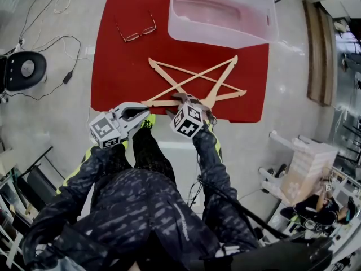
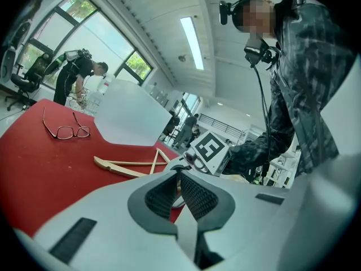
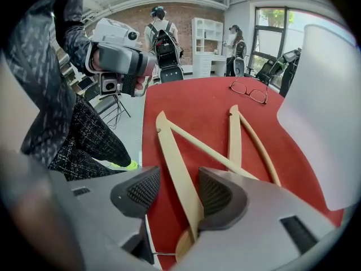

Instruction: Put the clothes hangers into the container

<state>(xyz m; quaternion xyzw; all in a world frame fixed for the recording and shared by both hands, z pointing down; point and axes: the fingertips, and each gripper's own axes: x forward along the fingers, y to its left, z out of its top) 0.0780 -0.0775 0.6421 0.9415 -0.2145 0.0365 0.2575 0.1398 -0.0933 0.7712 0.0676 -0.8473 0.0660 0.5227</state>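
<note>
Pick-up step: right gripper's [image 3: 177,193] open jaws straddle a hanger [image 3: 169,151] at the table's [image 3: 186,100] near edge; next, squeeze & lift to container [image 3: 327,123]; left gripper [image 2: 179,179] looks shut, empty.

A person at work wore a dark jacket flecked with pale grey dashes [image 1: 158,208], its sleeves edged with neon yellow-green piping [image 1: 89,151]. Below it were black trousers crossed by thin white checks [image 3: 90,143] and neon yellow-green shoes [image 1: 148,121]. A black head-mounted camera rig [image 2: 225,7] trailed thin black cables [image 2: 260,100] down the chest. The left gripper [image 2: 179,176] and the right gripper [image 3: 175,192] were smooth light-grey plastic shells with dark ribbed pads [image 3: 141,191]. Each carried a white cube printed with black square markers [image 1: 188,121].
</note>
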